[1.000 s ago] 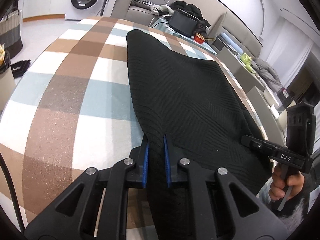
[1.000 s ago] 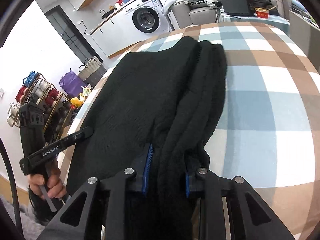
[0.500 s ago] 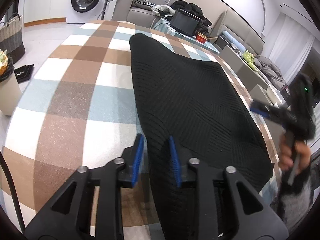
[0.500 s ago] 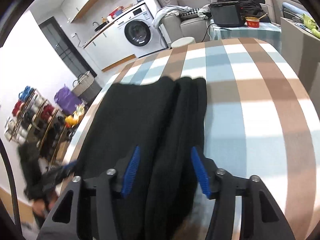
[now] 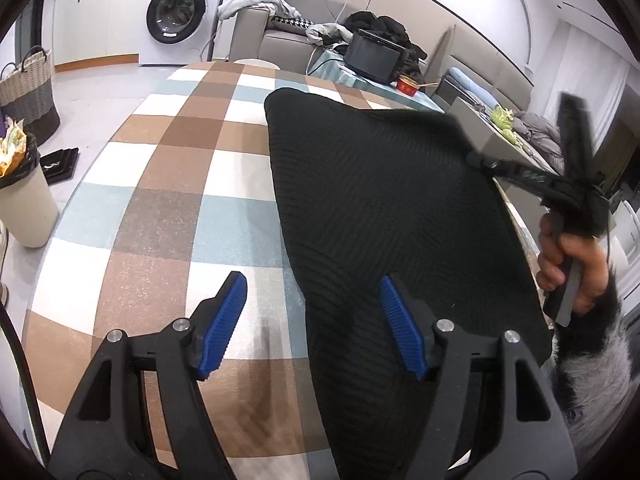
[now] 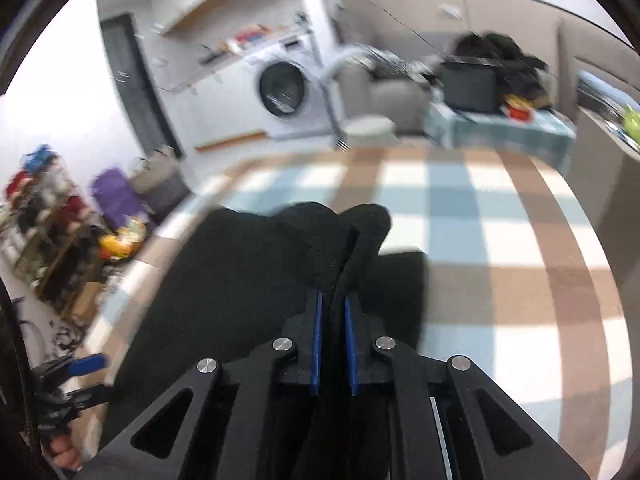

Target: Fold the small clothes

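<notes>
A black knit garment lies lengthwise on the checked table. My left gripper is open, its blue pads spread over the garment's near left edge, holding nothing. My right gripper is shut on a fold of the same black garment and lifts it off the table; this view is blurred by motion. The right gripper also shows in the left wrist view at the garment's right edge, raised.
A bin and a woven basket stand on the floor to the left. A washing machine, a sofa and a side table with a black screen are beyond the table's far end.
My left gripper opened and let go of the garment's near edge. My right gripper opened, then shut on the garment's right edge and rose with it.
</notes>
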Demonstrator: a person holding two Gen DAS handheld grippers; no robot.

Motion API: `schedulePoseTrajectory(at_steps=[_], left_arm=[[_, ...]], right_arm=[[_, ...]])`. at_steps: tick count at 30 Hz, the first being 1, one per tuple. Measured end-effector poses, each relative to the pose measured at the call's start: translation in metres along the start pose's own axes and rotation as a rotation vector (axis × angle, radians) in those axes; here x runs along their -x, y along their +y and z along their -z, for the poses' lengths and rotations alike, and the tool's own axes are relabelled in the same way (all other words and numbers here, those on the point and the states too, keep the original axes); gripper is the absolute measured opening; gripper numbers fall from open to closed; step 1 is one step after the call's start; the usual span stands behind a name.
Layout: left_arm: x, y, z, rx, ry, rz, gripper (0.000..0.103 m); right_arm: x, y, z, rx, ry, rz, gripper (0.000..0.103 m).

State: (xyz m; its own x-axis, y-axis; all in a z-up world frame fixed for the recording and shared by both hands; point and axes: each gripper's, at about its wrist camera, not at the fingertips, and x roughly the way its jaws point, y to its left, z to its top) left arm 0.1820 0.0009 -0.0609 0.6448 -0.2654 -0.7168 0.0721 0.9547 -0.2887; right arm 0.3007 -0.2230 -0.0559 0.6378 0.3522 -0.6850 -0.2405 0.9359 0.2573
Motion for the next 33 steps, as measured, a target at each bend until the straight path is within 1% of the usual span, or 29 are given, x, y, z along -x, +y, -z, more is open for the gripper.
schedulePoseTrajectory(at_steps=[1, 2, 3, 4, 5, 7, 8, 11, 14, 15, 16, 17, 18, 19, 20, 21, 22, 23, 25, 26, 27, 28, 29, 31, 33], left_arm=[[-0.001, -0.001, 0.000, -0.002, 0.005, 0.001, 0.067], [-0.002, -0.001, 0.000, -0.005, 0.010, 0.005, 0.067], [-0.002, -0.002, 0.001, -0.010, 0.013, 0.006, 0.067], [-0.001, -0.003, 0.002, -0.015, 0.013, 0.002, 0.067], [0.000, -0.004, 0.003, -0.018, 0.012, 0.002, 0.067], [0.002, -0.004, 0.005, -0.016, 0.016, 0.010, 0.067], [0.001, -0.003, 0.006, -0.013, 0.019, 0.017, 0.067], [-0.001, -0.006, 0.012, -0.022, 0.047, 0.040, 0.067], [-0.005, -0.011, 0.018, -0.035, 0.067, 0.054, 0.067], [-0.006, -0.012, 0.018, -0.038, 0.070, 0.057, 0.067], [-0.006, -0.013, 0.019, -0.043, 0.071, 0.059, 0.067], [-0.006, -0.014, 0.020, -0.047, 0.070, 0.058, 0.067], [-0.005, -0.015, 0.020, -0.052, 0.067, 0.057, 0.067], [-0.003, -0.017, 0.020, -0.054, 0.064, 0.058, 0.067], [-0.002, -0.017, 0.021, -0.054, 0.061, 0.060, 0.067], [0.001, -0.018, 0.021, -0.053, 0.059, 0.059, 0.067], [0.002, -0.019, 0.022, -0.056, 0.057, 0.056, 0.067], [0.003, -0.019, 0.023, -0.060, 0.055, 0.051, 0.067], [0.006, -0.019, 0.026, -0.064, 0.056, 0.039, 0.067], [0.006, -0.019, 0.027, -0.064, 0.061, 0.040, 0.067], [0.007, -0.019, 0.028, -0.065, 0.065, 0.043, 0.067], [0.010, -0.021, 0.030, -0.071, 0.067, 0.045, 0.067], [0.012, -0.022, 0.031, -0.077, 0.068, 0.047, 0.067], [0.019, -0.025, 0.036, -0.092, 0.065, 0.071, 0.067], [0.024, -0.030, 0.042, -0.114, 0.065, 0.100, 0.067]], right_arm=[[-0.012, -0.007, 0.004, -0.022, 0.054, 0.027, 0.011], [-0.018, -0.011, 0.007, -0.043, 0.093, 0.029, 0.013], [-0.020, -0.015, 0.010, -0.075, 0.120, 0.011, 0.014], [-0.015, -0.018, 0.013, -0.099, 0.115, -0.020, 0.021], [-0.007, -0.020, 0.017, -0.118, 0.111, -0.061, 0.032], [0.009, -0.021, 0.030, -0.145, 0.132, -0.119, 0.044], [0.021, -0.020, 0.042, -0.165, 0.141, -0.158, 0.044], [0.042, -0.009, 0.072, -0.184, 0.176, -0.219, 0.044], [0.054, 0.006, 0.095, -0.177, 0.210, -0.206, 0.044], [0.055, 0.010, 0.098, -0.164, 0.215, -0.195, 0.044], [0.059, 0.014, 0.101, -0.149, 0.212, -0.176, 0.040], [0.064, 0.019, 0.102, -0.130, 0.198, -0.164, 0.027], [0.068, 0.023, 0.104, -0.107, 0.187, -0.144, 0.021], [0.071, 0.026, 0.105, -0.087, 0.175, -0.121, 0.011], [0.077, 0.028, 0.106, -0.079, 0.154, -0.105, 0.009], [0.082, 0.026, 0.107, -0.091, 0.129, -0.100, 0.008], [0.084, 0.024, 0.107, -0.096, 0.125, -0.091, 0.008], [0.085, 0.024, 0.110, -0.085, 0.132, -0.062, 0.008], [0.078, 0.017, 0.116, -0.093, 0.176, -0.020, 0.008], [0.077, 0.014, 0.118, -0.112, 0.190, -0.028, 0.009], [0.079, 0.011, 0.119, -0.133, 0.193, -0.053, 0.011], [0.085, 0.008, 0.119, -0.150, 0.179, -0.082, 0.017], [0.093, 0.008, 0.120, -0.161, 0.157, -0.107, 0.029], [0.105, 0.008, 0.121, -0.174, 0.122, -0.138, 0.042], [0.111, 0.012, 0.125, -0.178, 0.100, -0.196, 0.042]])
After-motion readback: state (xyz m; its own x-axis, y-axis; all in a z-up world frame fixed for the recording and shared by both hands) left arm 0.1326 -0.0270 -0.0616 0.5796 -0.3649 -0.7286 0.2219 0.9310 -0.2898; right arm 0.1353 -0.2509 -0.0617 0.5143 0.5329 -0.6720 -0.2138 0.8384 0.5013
